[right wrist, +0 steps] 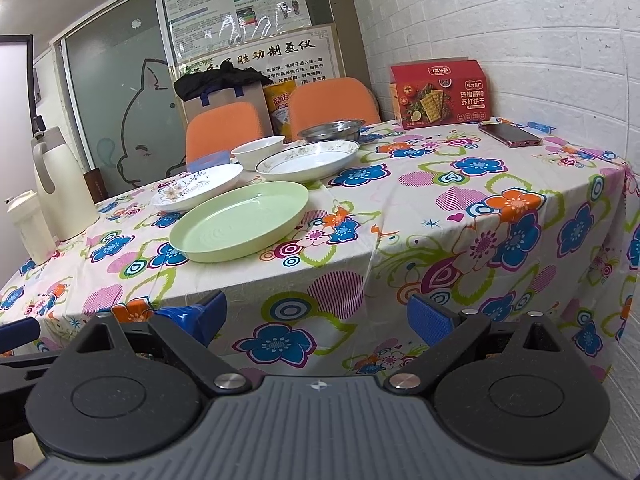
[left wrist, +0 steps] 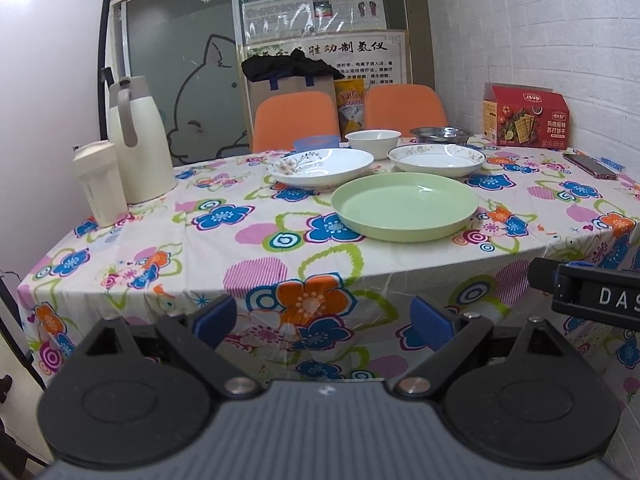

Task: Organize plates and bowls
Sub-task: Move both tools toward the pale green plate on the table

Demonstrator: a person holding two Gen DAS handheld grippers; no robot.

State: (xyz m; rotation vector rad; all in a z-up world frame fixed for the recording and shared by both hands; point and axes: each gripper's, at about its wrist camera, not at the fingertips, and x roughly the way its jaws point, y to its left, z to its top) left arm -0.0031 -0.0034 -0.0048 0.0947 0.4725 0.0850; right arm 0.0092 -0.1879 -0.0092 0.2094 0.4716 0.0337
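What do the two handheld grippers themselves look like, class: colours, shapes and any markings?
Both match. The left gripper and right gripper each have two blue ribbed pads on black angled arms, silver pivot screws, round black discs and a ribbed grey body. White letters "DAS" mark the right gripper's black side in the left view.

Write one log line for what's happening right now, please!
stage: before first grasp | left gripper: open, empty | right gripper: open, empty | green plate: nearest, untouched | dishes: spread out, unstacked
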